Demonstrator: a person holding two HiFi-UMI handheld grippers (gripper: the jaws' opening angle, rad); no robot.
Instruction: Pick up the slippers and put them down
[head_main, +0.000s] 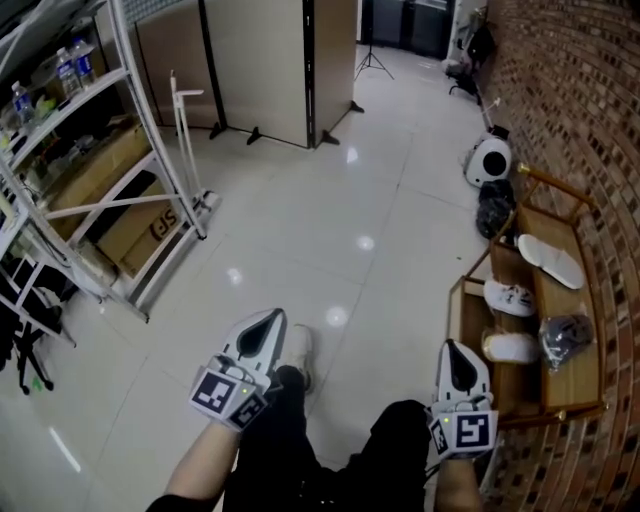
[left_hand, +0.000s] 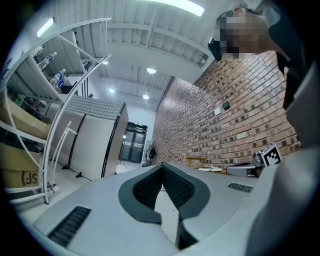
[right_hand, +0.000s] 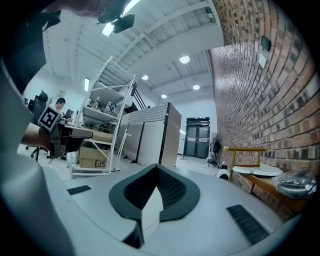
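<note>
A white slipper (head_main: 550, 260) lies on the top board of a low wooden shoe rack (head_main: 575, 385) against the brick wall at the right. On the rack's lower shelf sit two white shoes (head_main: 510, 298), and a crumpled grey bag (head_main: 565, 338) rests on the top. The slipper (right_hand: 255, 171) also shows ahead and right in the right gripper view. My right gripper (head_main: 452, 352) is shut and empty, just left of the rack. My left gripper (head_main: 265, 325) is shut and empty too, over the tiled floor well left of the rack. Its jaws (left_hand: 161, 167) point along the room toward the far door.
White metal shelving (head_main: 120, 180) with boxes and bottles fills the left side. Beige partition panels (head_main: 280, 70) stand at the back. A round white device (head_main: 490, 160) and a black bag (head_main: 497, 210) sit on the floor beyond the rack. The person's dark trouser legs are below.
</note>
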